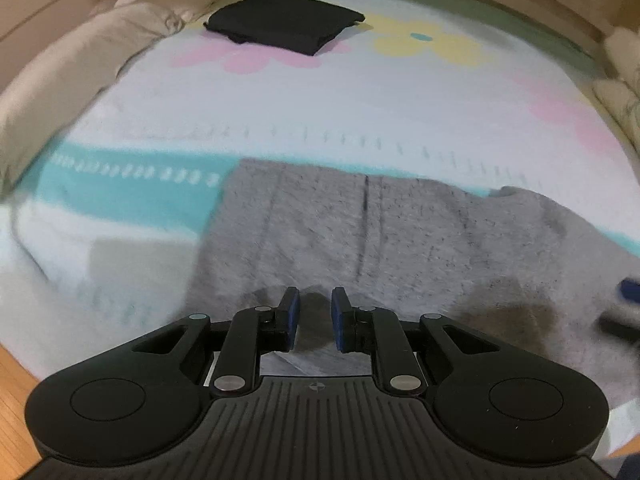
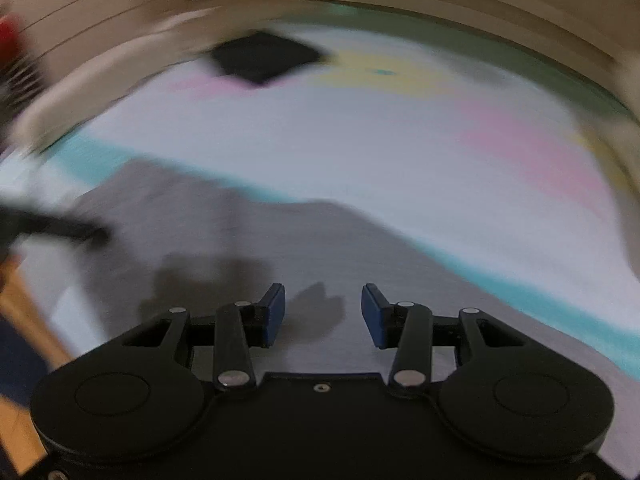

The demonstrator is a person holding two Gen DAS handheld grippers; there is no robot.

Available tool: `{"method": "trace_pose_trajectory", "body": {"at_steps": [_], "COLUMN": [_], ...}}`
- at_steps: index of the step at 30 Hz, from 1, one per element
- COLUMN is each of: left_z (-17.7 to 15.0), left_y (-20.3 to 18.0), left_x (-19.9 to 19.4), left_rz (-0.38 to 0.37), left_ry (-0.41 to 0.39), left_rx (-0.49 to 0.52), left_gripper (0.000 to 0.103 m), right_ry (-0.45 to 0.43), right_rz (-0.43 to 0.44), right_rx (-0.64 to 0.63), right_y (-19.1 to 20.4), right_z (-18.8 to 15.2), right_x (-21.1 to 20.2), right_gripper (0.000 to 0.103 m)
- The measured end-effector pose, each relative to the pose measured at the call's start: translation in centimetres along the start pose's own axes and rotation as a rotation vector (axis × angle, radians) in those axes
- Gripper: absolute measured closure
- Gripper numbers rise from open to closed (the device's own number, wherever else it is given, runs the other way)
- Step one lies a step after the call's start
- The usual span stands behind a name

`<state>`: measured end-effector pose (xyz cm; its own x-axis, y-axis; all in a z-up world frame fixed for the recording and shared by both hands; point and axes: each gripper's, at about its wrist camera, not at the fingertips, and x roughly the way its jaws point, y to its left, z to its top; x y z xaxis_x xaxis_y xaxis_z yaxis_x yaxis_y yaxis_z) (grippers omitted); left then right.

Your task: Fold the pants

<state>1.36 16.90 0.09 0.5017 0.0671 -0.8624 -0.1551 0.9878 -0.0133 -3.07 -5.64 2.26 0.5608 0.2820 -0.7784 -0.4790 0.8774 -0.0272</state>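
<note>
Your grey sweatpants [image 1: 360,240] lie spread on the flower-print blanket [image 1: 320,104] just below both tools, unfolded as far as you can see, with the left gripper [image 1: 316,312] slightly parted and the right gripper [image 2: 323,312] wider, both empty.

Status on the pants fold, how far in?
Done: a black folded garment lies at the far end of the bed cover. In hand: nothing; left tongs and right tongs hover open above the grey pants. Left: the grey pants lie spread, with their folds to make.
</note>
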Motion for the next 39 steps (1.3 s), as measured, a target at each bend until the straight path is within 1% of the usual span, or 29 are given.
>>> {"method": "trace_pose_trajectory", "body": {"at_steps": [1,3,5,6,7,8,9,10,12,14,18,20,22,24,26,27,28,30,33,34,36,39], "left_z": [0.5,1.2,2.0,2.3,2.4,2.4,2.4,2.4,2.4,2.4,2.4,2.5,2.6,2.6,2.6,2.6,2.7,2.6,2.7,2.8,2.9,2.7], "left_y": [0.1,0.1,0.3,0.4,0.5,0.6,0.7,0.9,1.3,1.6,1.4,1.3,1.2,1.0,0.9,1.0,1.1,1.4,2.2,2.2,2.2,0.9], "left_x": [-0.3,-0.5,-0.2,0.2,0.6,1.0,1.3,1.6,1.9,1.9,1.6,1.5,1.5,1.5,1.6,1.5,1.2,0.4,-0.5,-0.6,-0.5,0.2], "left_rz": [0.001,0.005,0.011,0.013,0.018,0.021,0.014,-0.014,-0.105,-0.163,-0.141,-0.157,-0.171,-0.169,-0.16,-0.154,-0.144,-0.122,-0.092,-0.081,-0.081,-0.132], "left_ry": [0.002,-0.007,-0.007,-0.004,-0.005,-0.005,0.003,0.02,0.044,0.05,0.024,0.019,0.024,0.024,0.021,0.014,0.0,-0.044,-0.103,-0.112,-0.114,-0.083], "left_rx": [0.025,0.077,0.118,0.135,0.141,0.134,0.121,0.099,0.044,0.01,0.007,0.001,0.002,0.006,0.01,0.01,0.011,0.005,-0.01,-0.013,-0.012,0.039], "left_gripper": [0.086,0.086,0.086,0.086,0.086,0.086,0.086,0.086,0.086,0.086,0.086,0.086,0.086,0.086,0.086,0.086,0.086,0.086,0.086,0.086,0.086,0.086], "right_ry": [-0.002,-0.008,-0.01,-0.009,-0.01,-0.016,-0.024,-0.034,-0.059,-0.066,-0.083,-0.089,-0.091,-0.093,-0.098,-0.092,-0.093,-0.099,-0.09,-0.091,-0.064,0.035], "right_rz": [0.031,0.061,0.086,0.098,0.105,0.103,0.09,0.064,0.027,0.004,-0.015,-0.044,-0.069,-0.075,-0.079,-0.08,-0.078,-0.051,0.099,0.143,0.192,0.212], "right_rx": [-0.056,-0.139,-0.21,-0.243,-0.285,-0.317,-0.347,-0.385,-0.442,-0.504,-0.606,-0.657,-0.697,-0.708,-0.699,-0.695,-0.677,-0.585,-0.413,-0.387,-0.386,-0.447], "right_y": [2.1,4.9,6.6,7.5,8.6,9.2,9.9,10.7,11.4,12.1,13.3,13.9,14.4,14.6,14.6,14.6,14.5,13.6,11.7,11.3,11.3,12.2], "right_z": [-0.2,-0.6,-1.5,-1.9,-2.4,-2.8,-3.1,-3.6,-3.7,-4.3,-5.3,-5.7,-6.0,-6.1,-6.0,-5.8,-5.4,-4.0,-1.9,-1.7,-1.9,-3.6], "right_x": [0.3,0.8,1.3,1.4,1.6,1.5,1.5,1.6,2.2,2.7,2.8,3.6,4.1,4.3,4.6,4.7,4.6,3.9,1.1,0.4,0.0,1.7], "right_gripper": [0.051,0.05,0.045,0.041,0.039,0.039,0.039,0.039,0.04,0.04,0.042,0.047,0.057,0.06,0.077,0.083,0.085,0.085,0.084,0.084,0.084,0.084]}}
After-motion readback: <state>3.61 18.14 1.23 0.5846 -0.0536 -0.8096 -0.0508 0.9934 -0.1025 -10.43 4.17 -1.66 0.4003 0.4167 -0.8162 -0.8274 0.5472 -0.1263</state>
